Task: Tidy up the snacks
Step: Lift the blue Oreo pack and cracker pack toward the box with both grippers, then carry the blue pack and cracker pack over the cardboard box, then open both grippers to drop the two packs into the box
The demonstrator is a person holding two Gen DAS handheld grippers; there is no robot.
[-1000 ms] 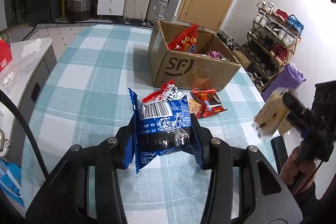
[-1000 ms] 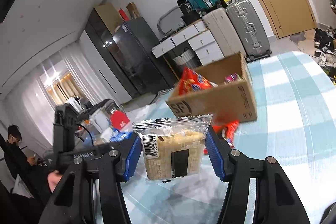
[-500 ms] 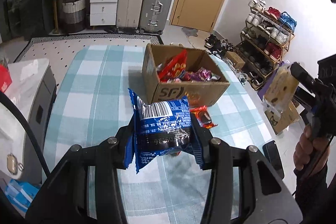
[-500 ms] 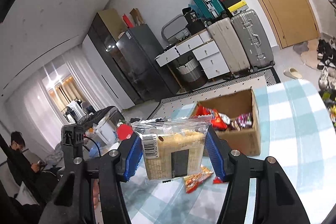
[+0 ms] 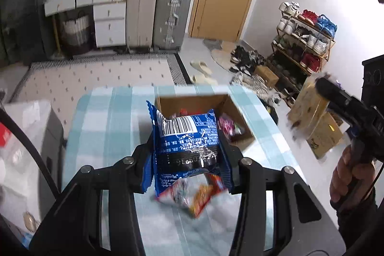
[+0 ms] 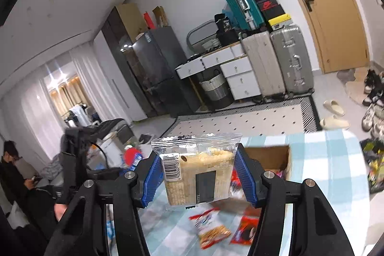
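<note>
Even indoor light, bright curtained window [image 6: 36, 97] far left; heavy fisheye vignette; motion blur on tabletop [image 5: 100, 126] snacks.

Both cams ride on the tongs, high up, angled down at the blue-checked table [image 5: 100, 136]; both catch the open cardboard box [image 6: 271, 156] and back-wall suitcases.

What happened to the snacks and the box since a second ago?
Both tools rose, so the cardboard box and the loose packets on the checked table now look smaller and farther below. The left tool still grips the blue packet, and the right tool still grips the clear cracker packet. Nothing was let go; the box stays where it was.
</note>
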